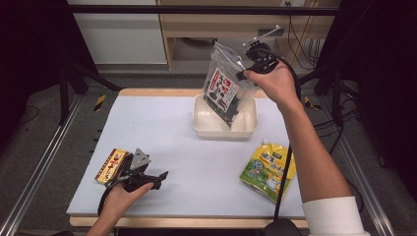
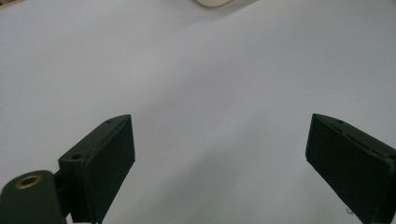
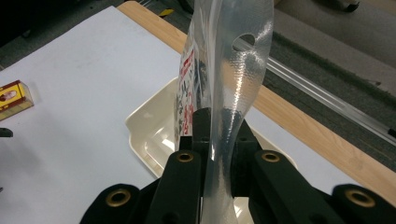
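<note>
A clear plastic bag (image 1: pixel 223 86) with a red, white and black label and dark contents hangs tilted, its lower end inside the cream tray (image 1: pixel 248 129). My right gripper (image 1: pixel 242 73) is shut on the bag's upper edge, held above the tray's far side. In the right gripper view the clear bag (image 3: pixel 224 70) rises between the pressed jaws of the right gripper (image 3: pixel 215 122), over the tray (image 3: pixel 144 135). My left gripper (image 1: pixel 163 175) rests near the table's front left, jaws wide apart. The left gripper (image 2: pixel 219 154) has only bare white table between its fingers.
A yellow and green pouch (image 1: pixel 268 169) lies flat at the front right of the white table top (image 1: pixel 162 128). A small yellow and red box (image 1: pixel 111 165) lies just left of my left gripper; the box (image 3: pixel 14 97) also appears in the right gripper view. Wooden table edge (image 3: pixel 317 140) runs behind the tray.
</note>
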Available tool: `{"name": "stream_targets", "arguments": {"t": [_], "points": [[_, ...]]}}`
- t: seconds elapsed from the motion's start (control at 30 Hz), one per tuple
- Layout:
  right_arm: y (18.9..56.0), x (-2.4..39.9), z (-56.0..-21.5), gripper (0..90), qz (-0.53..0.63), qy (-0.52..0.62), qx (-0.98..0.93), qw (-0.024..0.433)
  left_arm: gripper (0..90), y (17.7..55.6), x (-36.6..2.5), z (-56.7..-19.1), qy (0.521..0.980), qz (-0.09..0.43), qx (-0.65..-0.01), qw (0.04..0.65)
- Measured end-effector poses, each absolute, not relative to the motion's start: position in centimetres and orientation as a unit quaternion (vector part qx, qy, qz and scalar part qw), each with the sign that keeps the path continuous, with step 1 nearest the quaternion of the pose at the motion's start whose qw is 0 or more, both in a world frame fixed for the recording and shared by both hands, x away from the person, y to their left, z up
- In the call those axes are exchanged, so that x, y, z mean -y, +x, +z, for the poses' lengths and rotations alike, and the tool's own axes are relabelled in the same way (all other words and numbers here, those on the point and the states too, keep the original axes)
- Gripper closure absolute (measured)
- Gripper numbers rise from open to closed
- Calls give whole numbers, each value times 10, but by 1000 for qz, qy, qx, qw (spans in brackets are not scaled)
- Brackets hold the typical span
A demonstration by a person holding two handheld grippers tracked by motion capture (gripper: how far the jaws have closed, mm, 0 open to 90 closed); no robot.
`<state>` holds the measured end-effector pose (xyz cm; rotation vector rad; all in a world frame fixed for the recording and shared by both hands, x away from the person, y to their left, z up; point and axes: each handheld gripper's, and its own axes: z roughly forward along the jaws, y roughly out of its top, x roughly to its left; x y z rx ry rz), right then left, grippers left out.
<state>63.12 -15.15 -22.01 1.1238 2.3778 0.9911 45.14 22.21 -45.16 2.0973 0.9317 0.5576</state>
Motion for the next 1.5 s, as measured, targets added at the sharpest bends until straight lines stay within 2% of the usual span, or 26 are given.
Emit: {"name": "stream_targets", "arguments": {"t": [0.6, 0.93, 1.0, 1.17, 1.3, 1.5], "points": [[653, 139, -266, 835, 346, 407, -837, 115, 80, 451, -219, -455, 825, 211, -362, 378], [652, 140, -272, 800, 364, 395, -834, 122, 81, 451, -217, -456, 828, 209, -359, 376], [651, 140, -272, 759, 367, 393, -833, 127, 81, 451, -218, -456, 827, 210, -361, 377], [648, 139, -274, 590, 366, 394, -831, 144, 81, 451, -218, -456, 829, 210, -358, 375], [645, 140, -273, 522, 373, 394, -827, 148, 81, 451, -217, -456, 829, 211, -357, 374], [635, 145, -266, 345, 391, 383, -820, 171, 81, 451, -218, -455, 830, 215, -355, 371]]}}
